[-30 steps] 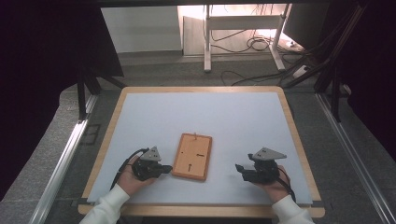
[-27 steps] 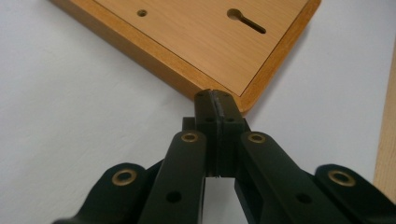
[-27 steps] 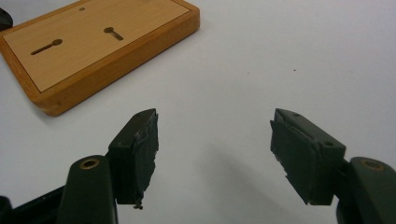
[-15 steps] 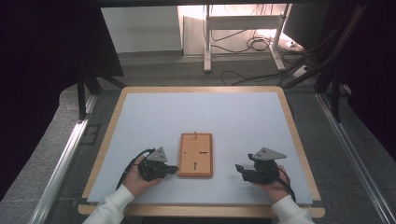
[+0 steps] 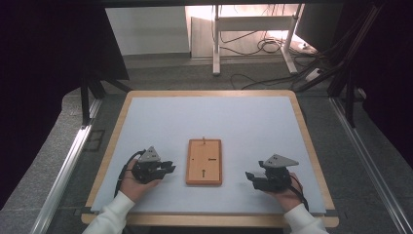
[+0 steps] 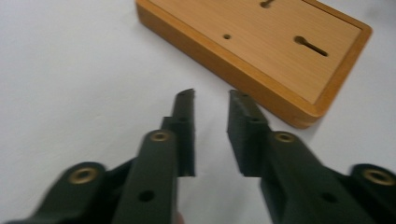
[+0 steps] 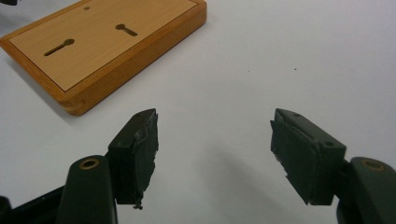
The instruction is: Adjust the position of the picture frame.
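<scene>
Wooden board (image 5: 204, 162) lies flat on the white table (image 5: 214, 117), near the front edge, long side running 12 to 6 o'clock, between the two tools in the high view. Left gripper (image 5: 168, 168) sits just off the board's 9 o'clock side, apart from it, tips aimed toward 3 o'clock; right gripper (image 5: 249, 176) rests farther off at the board's 4 o'clock, tips aimed toward 9 o'clock. Left gripper view: wooden board (image 6: 261, 51) at 1 o'clock of the left gripper (image 6: 211, 100), its near corner close beyond the right-hand jaw, not touching. Jaws have just been opening; a narrow gap, bare table between them, nothing held. Right gripper view: wooden board (image 7: 107, 46) at 10 o'clock of the right gripper (image 7: 215, 116), well clear of the tips. Jaws stand wide apart and empty, white table between them.
</scene>
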The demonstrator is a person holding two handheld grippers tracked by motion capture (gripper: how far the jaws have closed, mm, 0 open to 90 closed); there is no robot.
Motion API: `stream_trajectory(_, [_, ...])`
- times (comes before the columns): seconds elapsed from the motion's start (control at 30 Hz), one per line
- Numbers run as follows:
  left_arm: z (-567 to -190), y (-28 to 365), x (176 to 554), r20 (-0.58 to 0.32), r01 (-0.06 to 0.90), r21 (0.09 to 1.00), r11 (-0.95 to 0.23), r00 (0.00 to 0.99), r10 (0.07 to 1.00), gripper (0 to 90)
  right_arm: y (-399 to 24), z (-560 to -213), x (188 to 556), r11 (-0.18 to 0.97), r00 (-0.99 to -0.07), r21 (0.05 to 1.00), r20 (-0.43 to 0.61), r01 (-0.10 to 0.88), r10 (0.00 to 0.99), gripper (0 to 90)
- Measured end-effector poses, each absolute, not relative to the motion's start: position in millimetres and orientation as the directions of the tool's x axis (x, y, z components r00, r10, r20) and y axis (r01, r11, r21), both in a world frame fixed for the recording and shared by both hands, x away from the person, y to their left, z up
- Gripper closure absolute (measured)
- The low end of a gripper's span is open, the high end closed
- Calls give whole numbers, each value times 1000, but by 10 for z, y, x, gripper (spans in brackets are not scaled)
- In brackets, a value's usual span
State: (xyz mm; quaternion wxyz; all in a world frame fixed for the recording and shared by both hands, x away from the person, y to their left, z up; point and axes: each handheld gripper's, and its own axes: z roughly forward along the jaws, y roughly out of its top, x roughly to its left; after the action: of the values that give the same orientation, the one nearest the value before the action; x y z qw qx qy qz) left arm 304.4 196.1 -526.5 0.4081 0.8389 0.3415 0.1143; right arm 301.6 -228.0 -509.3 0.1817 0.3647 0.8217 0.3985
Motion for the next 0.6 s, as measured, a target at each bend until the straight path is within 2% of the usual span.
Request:
stream_trajectory(0.03, [-5267, 1973, 3044, -88, 483, 765, -425, 733, 675, 695, -2280, -5093, 3016, 416, -668, 787, -8, 455, 744, 321])
stream_trajectory(0.13, [-5272, 2001, 3055, -108, 515, 767, -383, 692, 714, 496, -2270, -5102, 3016, 425, -672, 783, -13, 453, 741, 307])
stream_trajectory(0.17, [-5272, 2001, 3055, -108, 515, 767, -383, 692, 714, 459, -2270, -5102, 3016, 425, -672, 783, -13, 453, 741, 307])
stream_trajectory(0.3, [-5270, 2040, 3078, -132, 534, 770, -348, 667, 733, 408, -2267, -5112, 3018, 432, -677, 779, -13, 455, 736, 301])
stream_trajectory(0.6, [-5274, 2041, 3077, -129, 525, 773, -357, 680, 722, 388, -2246, -5128, 3012, 449, -690, 772, -18, 450, 724, 292])
